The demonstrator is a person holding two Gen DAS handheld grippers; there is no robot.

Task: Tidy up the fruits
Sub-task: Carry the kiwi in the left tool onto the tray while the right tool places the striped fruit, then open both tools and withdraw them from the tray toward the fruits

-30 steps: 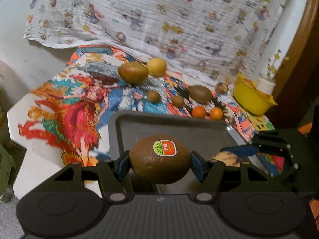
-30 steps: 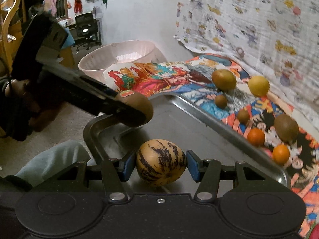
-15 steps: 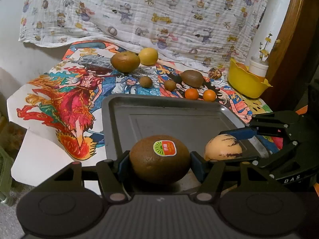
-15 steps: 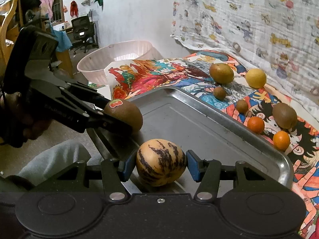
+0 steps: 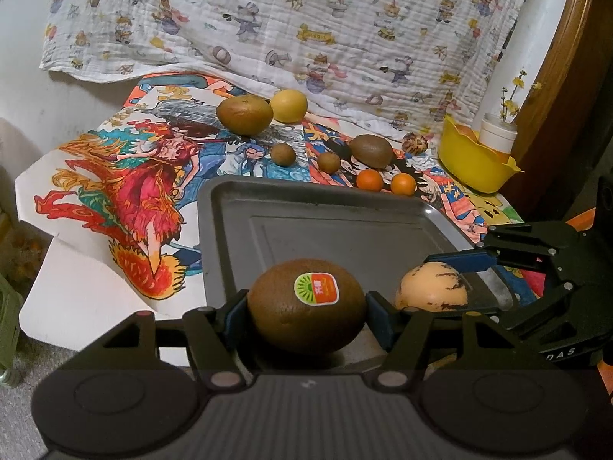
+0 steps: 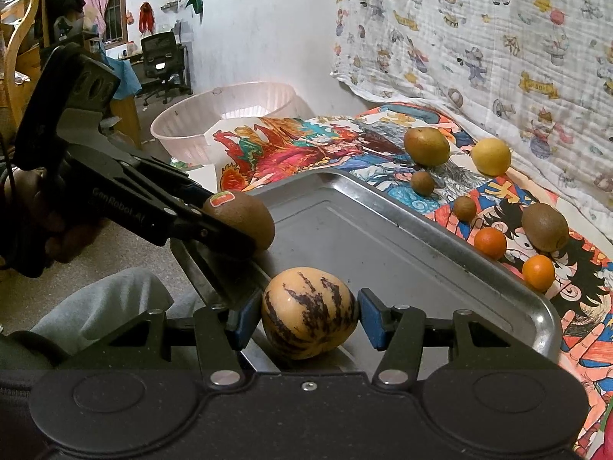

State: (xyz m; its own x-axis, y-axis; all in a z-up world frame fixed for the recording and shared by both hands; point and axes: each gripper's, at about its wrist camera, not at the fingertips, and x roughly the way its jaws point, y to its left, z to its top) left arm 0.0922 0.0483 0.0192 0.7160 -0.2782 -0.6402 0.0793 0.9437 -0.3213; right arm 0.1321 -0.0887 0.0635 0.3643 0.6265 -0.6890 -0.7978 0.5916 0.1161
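Observation:
My left gripper (image 5: pixel 306 308) is shut on a brown stickered kiwi (image 5: pixel 306 303), held over the near edge of the metal tray (image 5: pixel 329 226). My right gripper (image 6: pixel 308 314) is shut on a striped tan melon (image 6: pixel 308 312) over the tray's near corner (image 6: pixel 383 245). The melon also shows in the left wrist view (image 5: pixel 431 287), and the kiwi in the right wrist view (image 6: pixel 239 216). Behind the tray lie a large brown fruit (image 5: pixel 244 115), a yellow citrus (image 5: pixel 288 105), small brown fruits (image 5: pixel 283 153), a kiwi (image 5: pixel 371 150) and two oranges (image 5: pixel 369 180).
A yellow bowl (image 5: pixel 475 161) with a white cup stands at the back right. A white plastic basket (image 6: pixel 222 119) sits beyond the table's left end. A patterned cloth (image 5: pixel 291 23) hangs behind. A colourful poster (image 5: pixel 145 176) covers the table.
Both grippers have drawn back and lowered toward the tray's near edge with their fruits still held. The melon now sits beside the kiwi in the left wrist view.

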